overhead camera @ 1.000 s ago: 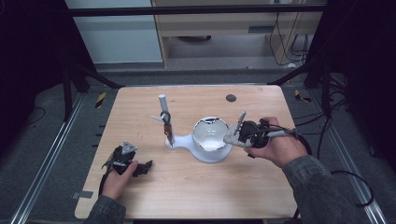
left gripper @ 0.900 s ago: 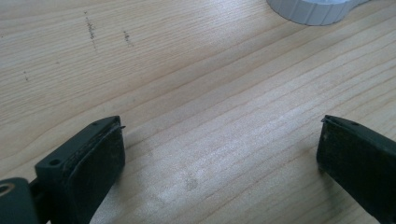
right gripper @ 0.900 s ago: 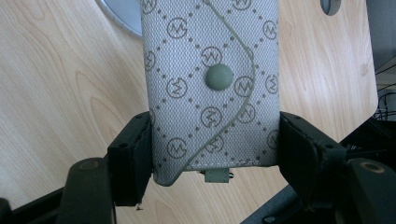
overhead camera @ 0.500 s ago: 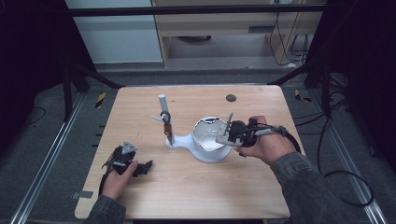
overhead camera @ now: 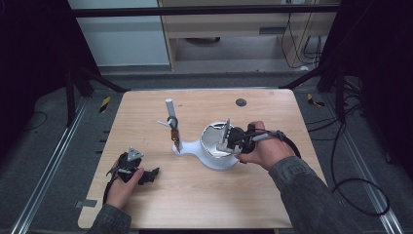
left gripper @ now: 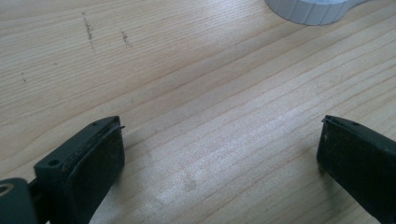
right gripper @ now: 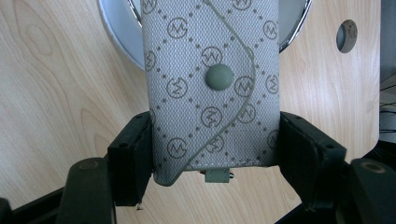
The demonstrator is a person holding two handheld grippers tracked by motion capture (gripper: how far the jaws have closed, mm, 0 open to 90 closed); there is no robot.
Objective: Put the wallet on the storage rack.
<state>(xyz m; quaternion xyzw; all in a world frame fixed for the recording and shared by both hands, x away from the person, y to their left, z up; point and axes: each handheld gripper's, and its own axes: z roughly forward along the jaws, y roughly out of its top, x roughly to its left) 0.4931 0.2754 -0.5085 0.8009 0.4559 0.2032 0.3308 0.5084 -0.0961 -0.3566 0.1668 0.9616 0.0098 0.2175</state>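
A grey patterned pouch point(right gripper: 210, 88) is held between the jaws of the right gripper point(right gripper: 215, 154), which are closed against its two sides; a snap button point(right gripper: 219, 76) is seen on its flap. In the high view the right gripper point(overhead camera: 229, 139) is placed over the bowl point(overhead camera: 214, 146) of a white stand point(overhead camera: 195, 148), so the pouch is judged to be above the bowl rather than resting in it; contact with the bowl cannot be confirmed. An upright post point(overhead camera: 173, 126) is noted at the stand's far end; a small dark disc point(overhead camera: 240, 102) lies well apart on the table point(overhead camera: 272, 195).

The left gripper point(overhead camera: 130, 165) is rested on the table near the front left corner; its jaws are spread wide with nothing between them, bare wood being seen in the gap point(left gripper: 219, 158).

Progress is assessed as late: the pouch is grasped and carried to the bowl; lowering and release remain to be done.
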